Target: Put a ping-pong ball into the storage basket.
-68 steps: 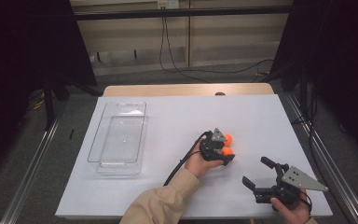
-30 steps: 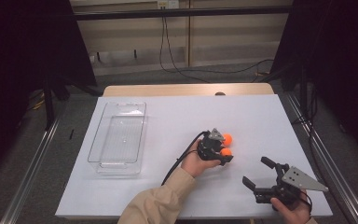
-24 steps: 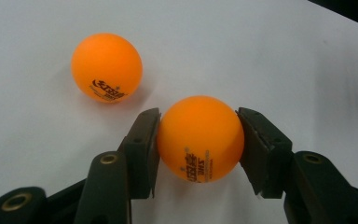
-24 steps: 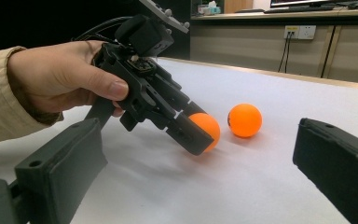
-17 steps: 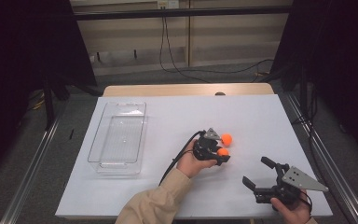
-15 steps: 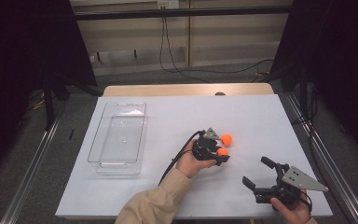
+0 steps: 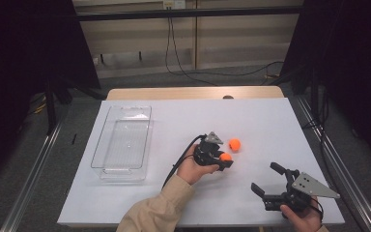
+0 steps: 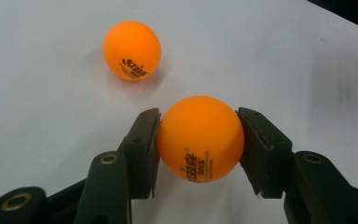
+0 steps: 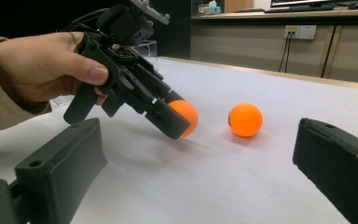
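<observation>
Tray [image 7: 121, 145] on your far left sits empty, so nothing's been dropped in yet. Compared with a moment ago, your left hand-held gripper [image 8: 198, 140] has pulled one orange ball [image 8: 199, 138] away from the second ball [image 7: 235, 144], which stays on the desk [image 7: 270, 121] just beside it, and it's clamped on that ball now. My guess is the tray's next. Your right hand-held gripper [image 7: 270, 186] hasn't budged, jaws spread wide, holding nothing.

Orange balls [image 8: 199, 139] smooth matt, probably plastic; tray [image 7: 121, 143] clear plastic.
</observation>
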`<state>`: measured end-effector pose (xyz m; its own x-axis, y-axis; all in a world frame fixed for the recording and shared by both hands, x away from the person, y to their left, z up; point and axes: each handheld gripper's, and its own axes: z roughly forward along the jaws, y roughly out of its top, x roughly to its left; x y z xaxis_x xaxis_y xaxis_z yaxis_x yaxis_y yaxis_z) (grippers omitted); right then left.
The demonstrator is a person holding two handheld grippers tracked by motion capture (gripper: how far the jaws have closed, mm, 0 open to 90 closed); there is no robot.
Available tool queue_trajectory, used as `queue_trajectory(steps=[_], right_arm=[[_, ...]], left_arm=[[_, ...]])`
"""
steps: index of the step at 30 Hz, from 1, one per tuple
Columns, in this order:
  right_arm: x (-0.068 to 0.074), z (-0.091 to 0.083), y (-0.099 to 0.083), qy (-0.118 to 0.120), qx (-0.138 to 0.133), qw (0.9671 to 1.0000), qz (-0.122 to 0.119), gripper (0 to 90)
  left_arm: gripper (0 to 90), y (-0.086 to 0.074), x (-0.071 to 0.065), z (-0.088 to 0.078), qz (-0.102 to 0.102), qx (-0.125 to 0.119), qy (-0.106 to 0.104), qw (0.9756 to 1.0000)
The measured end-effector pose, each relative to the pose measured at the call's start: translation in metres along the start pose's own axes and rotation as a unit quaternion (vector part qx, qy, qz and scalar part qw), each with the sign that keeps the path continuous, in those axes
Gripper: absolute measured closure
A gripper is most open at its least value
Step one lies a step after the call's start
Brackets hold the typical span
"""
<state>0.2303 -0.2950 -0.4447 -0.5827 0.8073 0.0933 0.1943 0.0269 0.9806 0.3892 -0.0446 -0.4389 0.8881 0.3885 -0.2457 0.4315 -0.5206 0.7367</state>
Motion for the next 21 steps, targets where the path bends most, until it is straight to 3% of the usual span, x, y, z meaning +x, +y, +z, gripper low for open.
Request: queue_trajectory(steps=[21], right_arm=[[0.000, 0.000, 0.000, 0.000, 0.000, 1.0000, -0.001, 1.2]], left_arm=[[50.8, -0.007, 0.003, -0.012, -0.006, 0.001, 0.008, 0.9999]])
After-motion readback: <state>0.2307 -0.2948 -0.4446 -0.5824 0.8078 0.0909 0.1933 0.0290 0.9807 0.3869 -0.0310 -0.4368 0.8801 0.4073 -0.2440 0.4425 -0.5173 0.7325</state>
